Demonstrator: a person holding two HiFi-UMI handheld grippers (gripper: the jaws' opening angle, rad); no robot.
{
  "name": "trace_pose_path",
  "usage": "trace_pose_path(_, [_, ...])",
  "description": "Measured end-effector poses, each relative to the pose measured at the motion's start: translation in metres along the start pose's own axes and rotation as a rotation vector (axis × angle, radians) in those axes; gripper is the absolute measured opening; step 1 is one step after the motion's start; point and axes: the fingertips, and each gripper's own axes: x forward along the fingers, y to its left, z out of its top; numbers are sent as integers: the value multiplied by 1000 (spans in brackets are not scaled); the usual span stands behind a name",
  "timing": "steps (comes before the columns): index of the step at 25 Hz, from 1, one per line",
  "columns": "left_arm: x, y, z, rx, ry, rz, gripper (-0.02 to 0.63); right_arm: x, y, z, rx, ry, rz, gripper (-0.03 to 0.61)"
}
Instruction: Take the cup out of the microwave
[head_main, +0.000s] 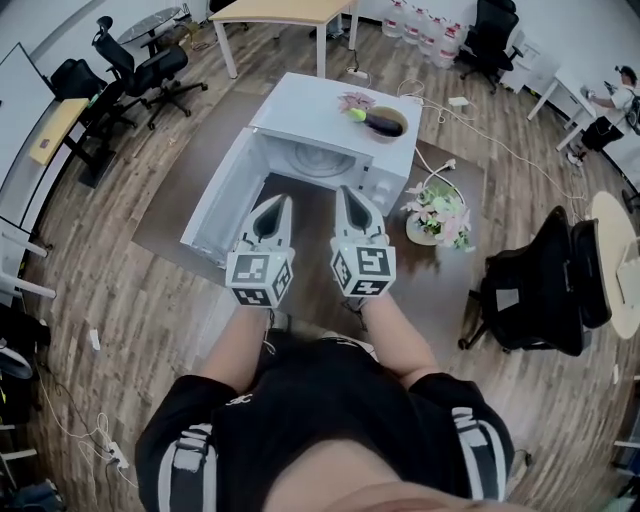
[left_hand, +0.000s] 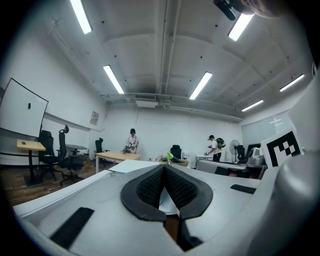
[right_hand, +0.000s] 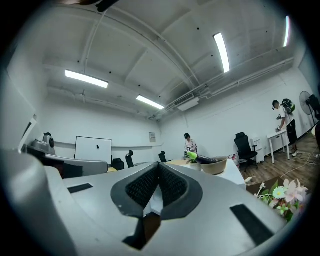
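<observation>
Both tongs are closed with nothing between them: the left tongs (head_main: 276, 204) and the right tongs (head_main: 347, 195) each show their ribbed black pads pressed together at the tip in their own gripper views. They are held side by side, close but not touching, just in front of the microwave (head_main: 330, 115) and pointing at its open cavity.

Cup: it cannot be made out in any view. Only part of the inside of the microwave is visible, and it shows a pale round turntable (head_main: 315, 160).

Microwave: white, standing on a dark brown table (head_main: 175, 210). Its door (head_main: 215, 205) is swung fully open on the left side, just beside the left tongs.

On top of the microwave, toward its far right corner, sits a tan bowl (head_main: 388, 122) holding a dark eggplant (head_main: 380, 124) with a green end. A bunch of pink and white flowers (head_main: 440, 215) lies on the table to the right of the microwave, near its front corner. A black chair (head_main: 540, 285) stands on the wood floor well to the right of the microwave, off the table.
</observation>
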Motion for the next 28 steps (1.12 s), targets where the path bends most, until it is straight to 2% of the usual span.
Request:
trace_pose_path(7, [26,30,0,-9,4,-141,2,32,11,-16,-9,12,-116,0])
trace_pose_path(14, [42,68,-8,-7,28,-208,2,62,23,-28,-16,-31,-215,0])
trace_pose_path(15, [43,71,-10,-6,30,-215,2,68,24,-33,-6,-29,-211,61])
trace_pose_path(16, [44,74,-11,-9,33,-221,2,74,24,-39,6,-19,-202,148])
trace_pose_path(19, [48,85,-16,-21,38,-230,2,95,19,-67,23,42,-189,256])
trace_pose_path(23, [54,100,-25,-35,51,-224,2,127,9,-105,0,133,-198,299])
trace_pose_path(28, [63,115,-48,-61,91,-190,2,166,-10,-147,-16,203,-214,310])
